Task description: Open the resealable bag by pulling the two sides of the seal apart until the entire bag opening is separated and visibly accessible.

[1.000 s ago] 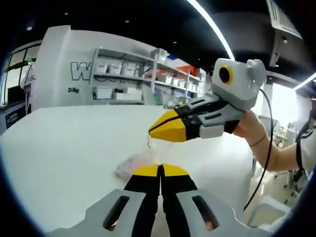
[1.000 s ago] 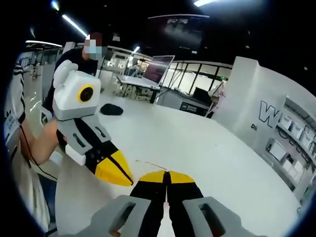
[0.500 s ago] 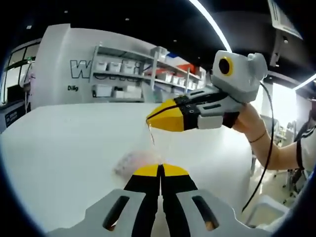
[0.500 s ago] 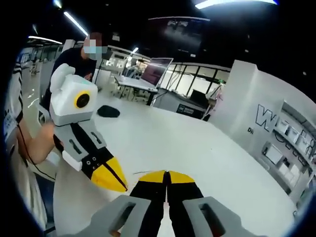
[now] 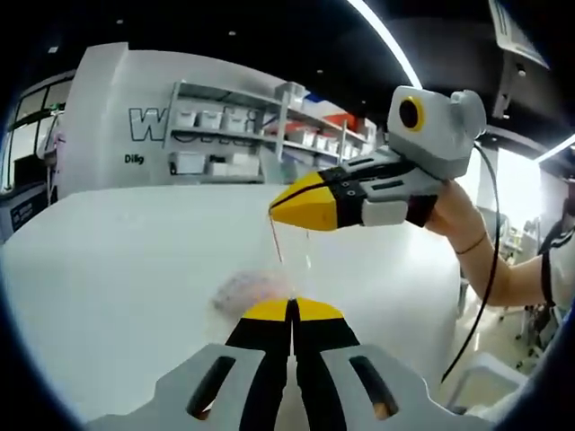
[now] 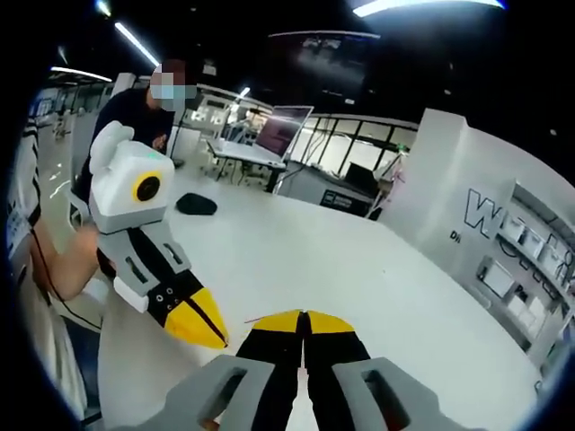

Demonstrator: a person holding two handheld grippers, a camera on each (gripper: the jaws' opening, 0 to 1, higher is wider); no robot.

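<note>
Over the white table [image 5: 108, 269], right gripper [image 5: 274, 207] lifted from half a second ago, left gripper [image 5: 292, 306] at six o'clock, both clamped on the bag [image 5: 269, 274], widening its mouth.

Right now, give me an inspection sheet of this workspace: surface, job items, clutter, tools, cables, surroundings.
Surface: white table, broad and bare.
Job's things: clear resealable bag hangs between the two tools, its thin red seal edge stretched upward; how far the opening is parted cannot be told.
Clutter: one dark flat object far across the table.
Grippers: left tool shut on one side of the bag; right tool shut on the seal edge, raised above the left one.
Cables: black cable trails from the right tool past the person's arm.
Surroundings: shelving with bins, a laptop on a far desk, a person behind.
</note>
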